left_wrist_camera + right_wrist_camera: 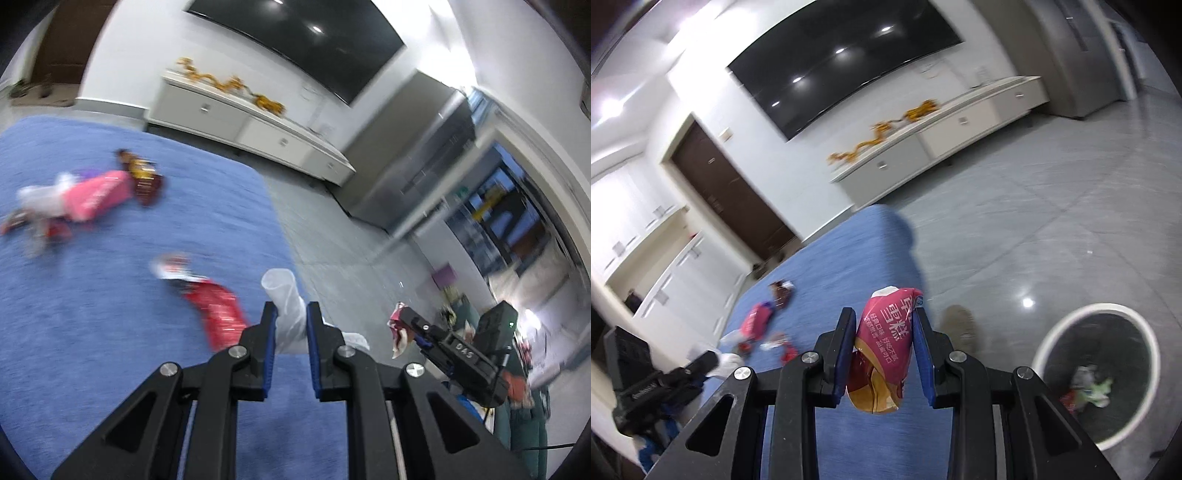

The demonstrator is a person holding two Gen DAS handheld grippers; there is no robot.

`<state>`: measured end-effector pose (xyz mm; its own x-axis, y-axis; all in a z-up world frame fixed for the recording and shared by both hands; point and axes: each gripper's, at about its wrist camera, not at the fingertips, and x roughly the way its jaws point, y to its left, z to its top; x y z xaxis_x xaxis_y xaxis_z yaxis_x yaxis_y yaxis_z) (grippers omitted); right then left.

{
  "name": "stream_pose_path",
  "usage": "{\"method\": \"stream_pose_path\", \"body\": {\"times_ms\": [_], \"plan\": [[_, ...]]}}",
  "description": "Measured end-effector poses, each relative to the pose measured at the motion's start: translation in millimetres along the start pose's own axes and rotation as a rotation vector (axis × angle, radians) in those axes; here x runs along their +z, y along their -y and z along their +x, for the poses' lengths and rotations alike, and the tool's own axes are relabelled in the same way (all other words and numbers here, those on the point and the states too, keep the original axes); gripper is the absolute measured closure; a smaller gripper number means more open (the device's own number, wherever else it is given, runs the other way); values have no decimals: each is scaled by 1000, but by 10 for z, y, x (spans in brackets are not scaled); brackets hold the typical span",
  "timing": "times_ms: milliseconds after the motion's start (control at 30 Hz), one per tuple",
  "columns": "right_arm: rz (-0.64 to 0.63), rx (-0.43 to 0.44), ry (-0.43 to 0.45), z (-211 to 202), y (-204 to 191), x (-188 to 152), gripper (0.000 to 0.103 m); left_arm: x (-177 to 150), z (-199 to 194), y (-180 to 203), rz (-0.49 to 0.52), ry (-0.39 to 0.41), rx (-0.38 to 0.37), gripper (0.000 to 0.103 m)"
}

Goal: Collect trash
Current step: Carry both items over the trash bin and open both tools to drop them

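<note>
My left gripper is shut on a crushed clear plastic cup and holds it above the blue rug. My right gripper is shut on a pink and orange snack wrapper, held above the rug's edge. It also shows in the left wrist view at the right. A white-rimmed trash bin with a dark liner and some trash inside stands on the grey floor at the lower right. More trash lies on the rug: a red wrapper, a pink bag, a brown wrapper.
A long white low cabinet stands under a wall screen. A dark door is at the left. A person's shoe rests on the grey tile floor beside the rug.
</note>
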<state>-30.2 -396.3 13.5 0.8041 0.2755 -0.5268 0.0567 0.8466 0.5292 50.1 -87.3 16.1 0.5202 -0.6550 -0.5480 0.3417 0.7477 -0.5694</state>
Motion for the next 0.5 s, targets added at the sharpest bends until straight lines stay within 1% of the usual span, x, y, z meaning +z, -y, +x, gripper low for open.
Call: {"method": "stream_pose_path", "body": {"times_ms": [167, 300, 500], "plan": [[76, -96, 50, -250, 553, -38, 74, -52, 577, 590, 94, -99, -60, 88], [126, -162, 73, -388, 933, -82, 74, -146, 1156, 1061, 168, -189, -95, 88], [218, -232, 83, -495, 1522, -219, 74, -342, 1932, 1587, 217, -306, -141, 88]]}}
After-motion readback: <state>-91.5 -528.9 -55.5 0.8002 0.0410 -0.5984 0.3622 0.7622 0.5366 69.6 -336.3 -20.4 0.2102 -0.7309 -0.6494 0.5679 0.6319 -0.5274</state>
